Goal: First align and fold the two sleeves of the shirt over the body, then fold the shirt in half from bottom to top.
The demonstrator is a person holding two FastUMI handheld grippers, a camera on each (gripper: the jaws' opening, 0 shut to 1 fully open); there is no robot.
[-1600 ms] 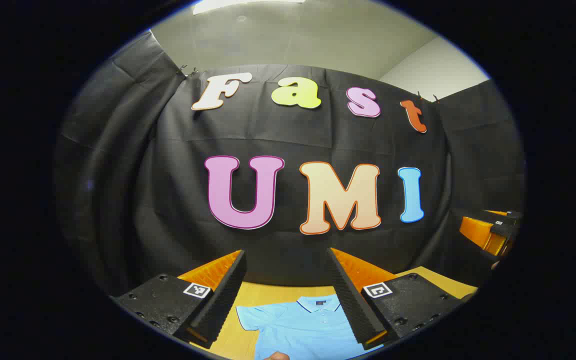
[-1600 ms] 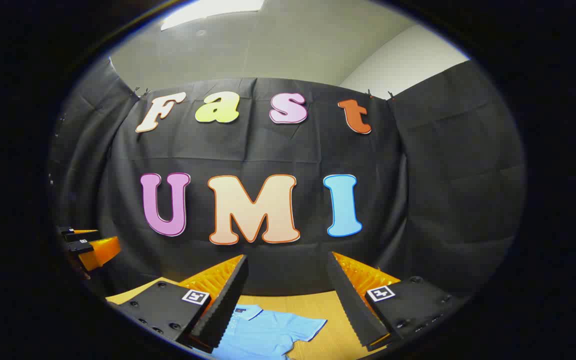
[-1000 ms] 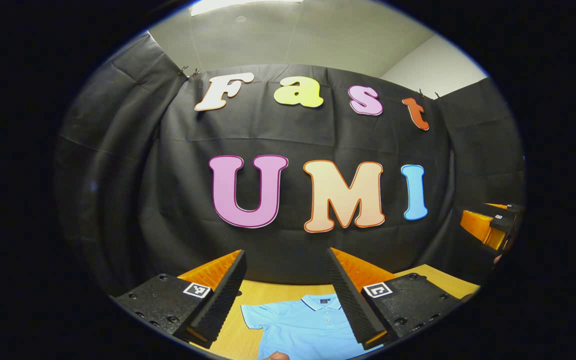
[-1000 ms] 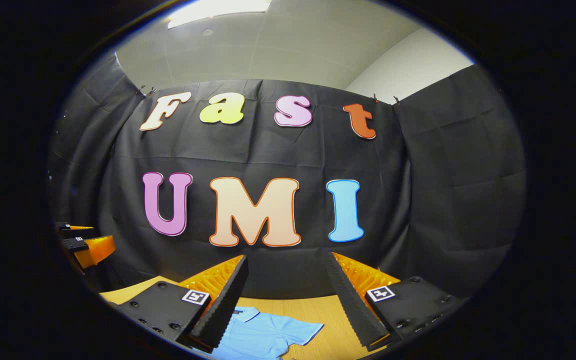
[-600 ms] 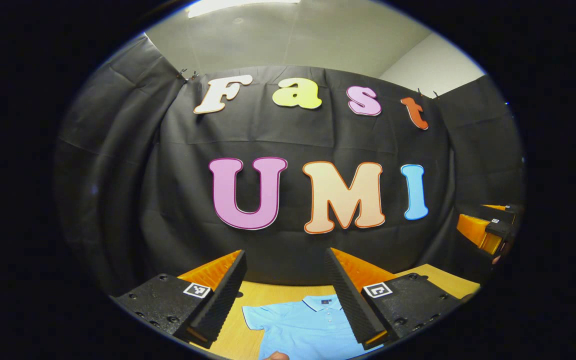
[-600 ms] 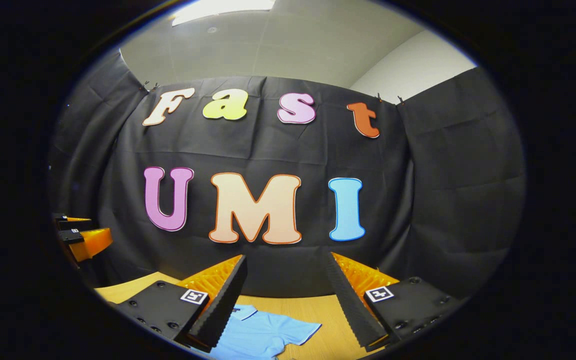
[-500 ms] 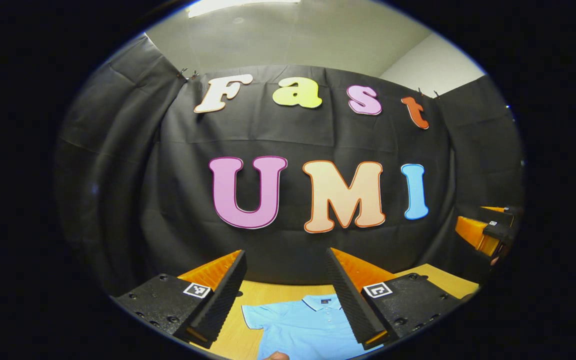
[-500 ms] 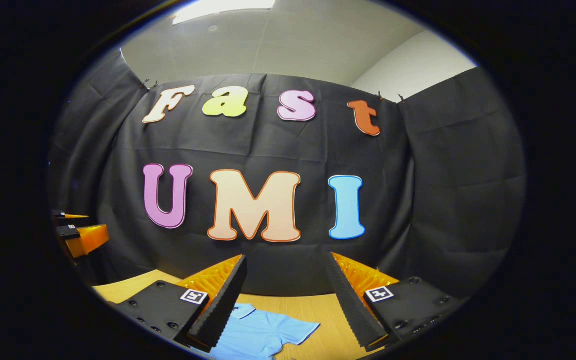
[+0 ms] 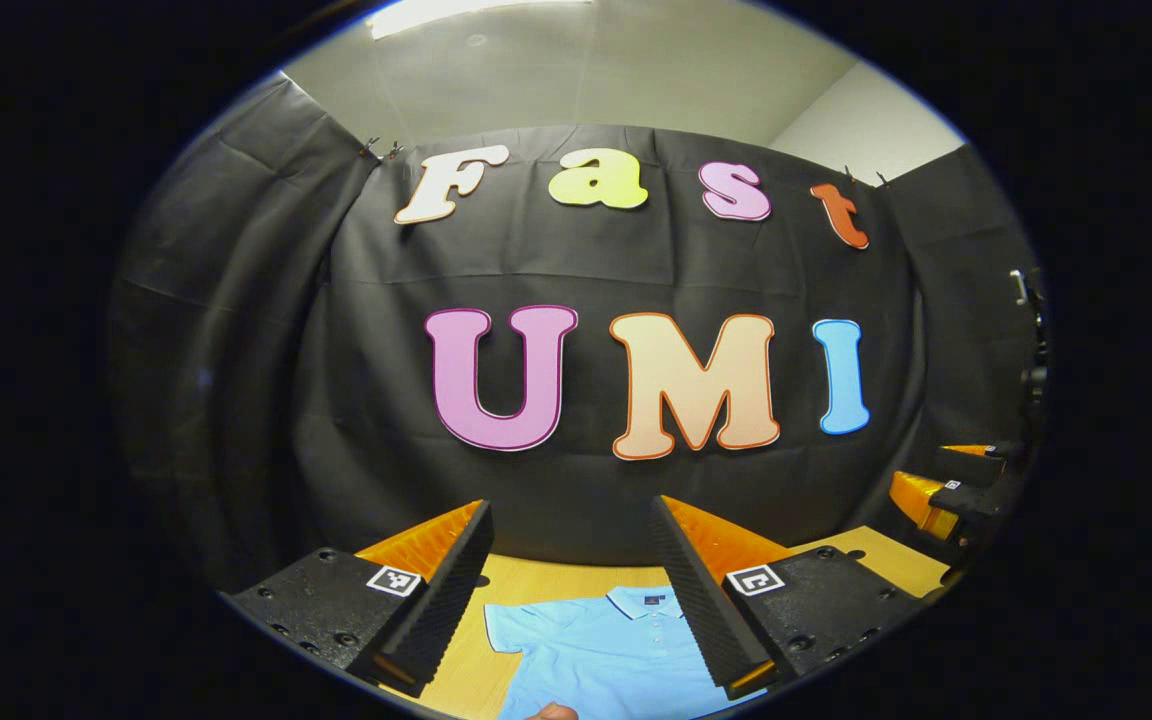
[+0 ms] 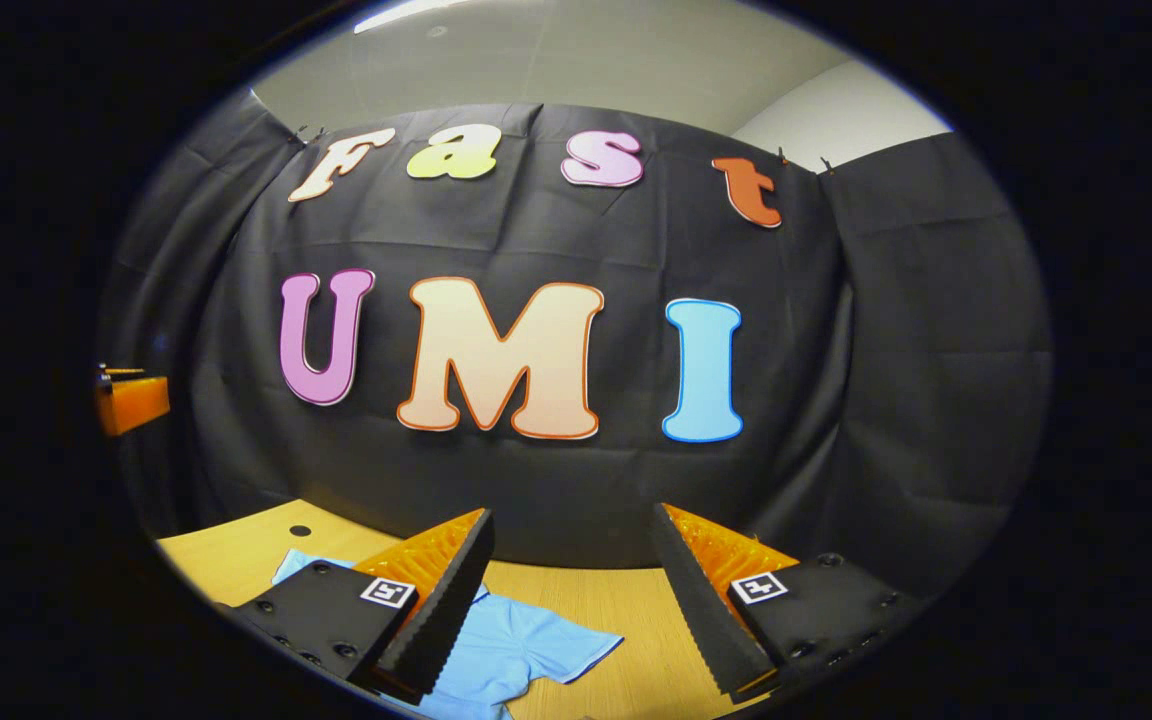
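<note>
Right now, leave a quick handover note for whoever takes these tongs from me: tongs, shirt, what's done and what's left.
Left tongs: open, holding nothing, up above the table, aimed over the shirt's collar end.
Right tongs: open, holding nothing, also above the table, over the shirt's sleeve side.
Light blue polo shirt: lying flat on the wooden table, collar toward the back wall, both short sleeves spread out to the sides.
Done: nothing folded yet.
Left: fold each sleeve in over the body, then fold the shirt in half from the bottom hem up to the collar.
</note>
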